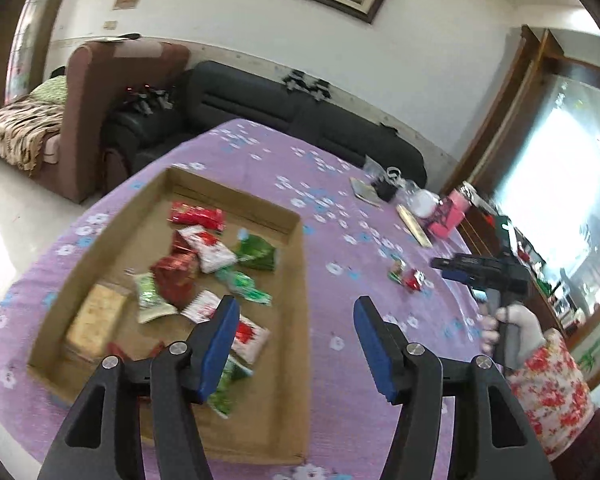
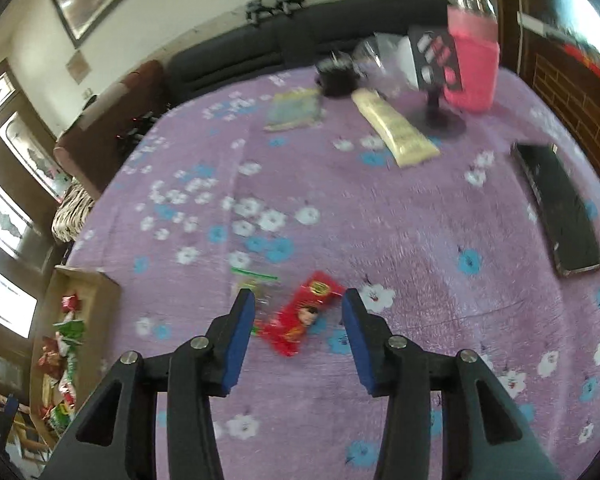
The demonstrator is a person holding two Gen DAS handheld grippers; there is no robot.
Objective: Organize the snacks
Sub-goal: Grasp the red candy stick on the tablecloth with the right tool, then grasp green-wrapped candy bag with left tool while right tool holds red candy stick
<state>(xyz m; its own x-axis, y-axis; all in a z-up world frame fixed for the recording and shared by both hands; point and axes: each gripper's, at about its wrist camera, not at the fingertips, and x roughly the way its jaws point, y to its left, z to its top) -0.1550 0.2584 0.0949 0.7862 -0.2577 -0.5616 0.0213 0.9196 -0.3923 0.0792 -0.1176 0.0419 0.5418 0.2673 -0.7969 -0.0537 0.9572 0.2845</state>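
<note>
A shallow cardboard box point(image 1: 296, 280) on the purple flowered tablecloth holds several red, green and white snack packets point(image 1: 208, 252). My left gripper point(image 1: 296, 308) is open and empty above the box's right wall. Two loose snacks lie on the cloth: a red packet point(image 2: 304, 312) and a clear green-edged packet point(image 2: 256, 284), seen also in the left wrist view point(image 1: 408, 276). My right gripper point(image 2: 298, 300) is open, hovering just above the red packet with a finger on either side. The right gripper also shows in the left wrist view point(image 1: 440, 268). The box also shows in the right wrist view point(image 2: 100, 288).
At the table's far side are a pink container point(image 2: 474, 64), a black stand point(image 2: 440, 116), a cream tube point(image 2: 396, 128), a flat packet point(image 2: 296, 112) and clear bags point(image 2: 376, 56). A black remote-like bar point(image 2: 556, 208) lies at right. A dark sofa point(image 1: 300, 116) stands behind.
</note>
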